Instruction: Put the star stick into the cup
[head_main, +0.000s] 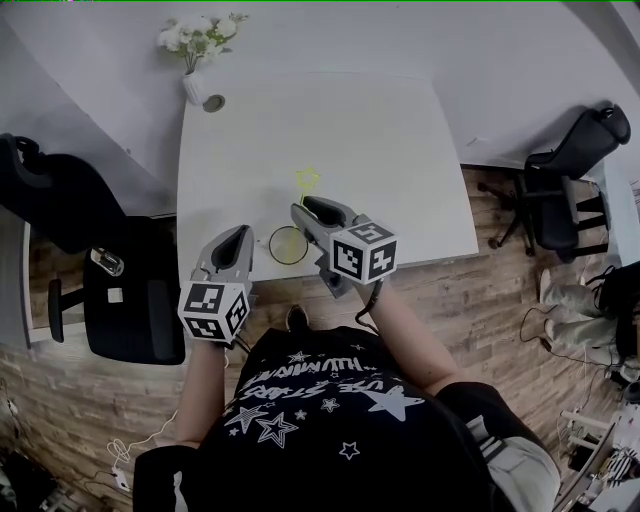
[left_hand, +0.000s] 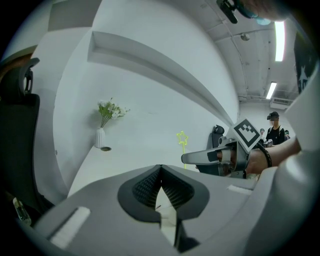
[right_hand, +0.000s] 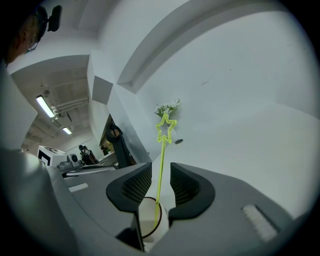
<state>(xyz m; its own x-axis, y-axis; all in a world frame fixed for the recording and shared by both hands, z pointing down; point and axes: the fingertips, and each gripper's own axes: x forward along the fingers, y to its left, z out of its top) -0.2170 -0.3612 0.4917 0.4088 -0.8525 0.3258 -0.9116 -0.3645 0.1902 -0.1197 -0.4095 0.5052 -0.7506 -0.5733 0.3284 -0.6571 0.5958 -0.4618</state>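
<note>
The star stick (right_hand: 161, 165) stands in the cup (right_hand: 146, 220), rising at frame centre between the parted, untouching jaws of the right tongs (right_hand: 160, 174). The left tongs (left_hand: 160, 172) are closed and empty.

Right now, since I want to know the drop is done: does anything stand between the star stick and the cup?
Nothing visible does. The star stick already has its lower end inside the cup. The right gripper has its jaws apart on either side of it, not pressing.
</note>
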